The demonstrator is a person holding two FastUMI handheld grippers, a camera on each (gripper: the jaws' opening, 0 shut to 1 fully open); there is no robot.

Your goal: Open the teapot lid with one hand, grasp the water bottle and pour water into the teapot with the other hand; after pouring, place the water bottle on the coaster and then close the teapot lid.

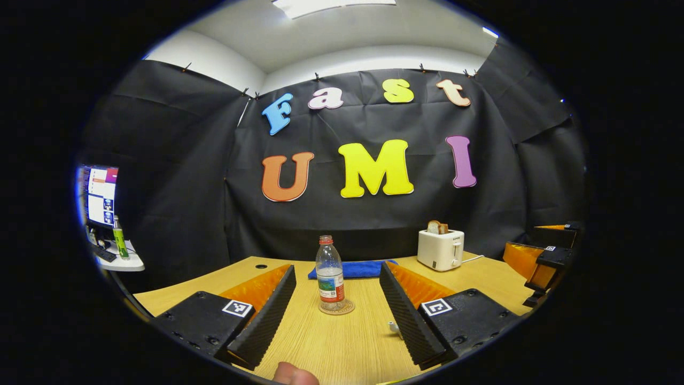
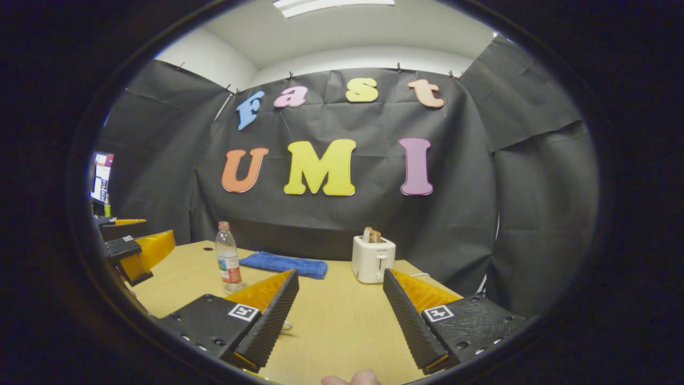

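- My left tongs (image 1: pixel 337 313) hang low over the worktop (image 1: pixel 331 347), fingers spread wide apart and holding nothing, touching nothing.
- The water bottle (image 1: pixel 329 278) stands dead ahead of them, framed in the gap between the two fingers and a little beyond their tips. It is upright, cap on, its long axis vertical, and it rests on the round coaster (image 1: pixel 337 308).
- Behind the bottle a folded blue cloth (image 1: pixel 352 268) lies flat; to the right of that sits a white toaster (image 1: pixel 440 248) with bread in its slot.
- Further right, my right tongs (image 2: pixel 340 310) also stand wide open and empty, clear of the worktop surface as far as I can judge.
- From the right gripper view the bottle (image 2: pixel 227 259) lies well off to the left and farther away, just past the left finger, so the left tongs are plainly the nearer pair and the better lined up.
- I judge the next move turns on that line: a straight push forward puts the bottle between the left fingers.
- I cannot find the teapot from here; a small pale piece (image 1: pixel 394 327) by my left tongs' right finger is too little to name.
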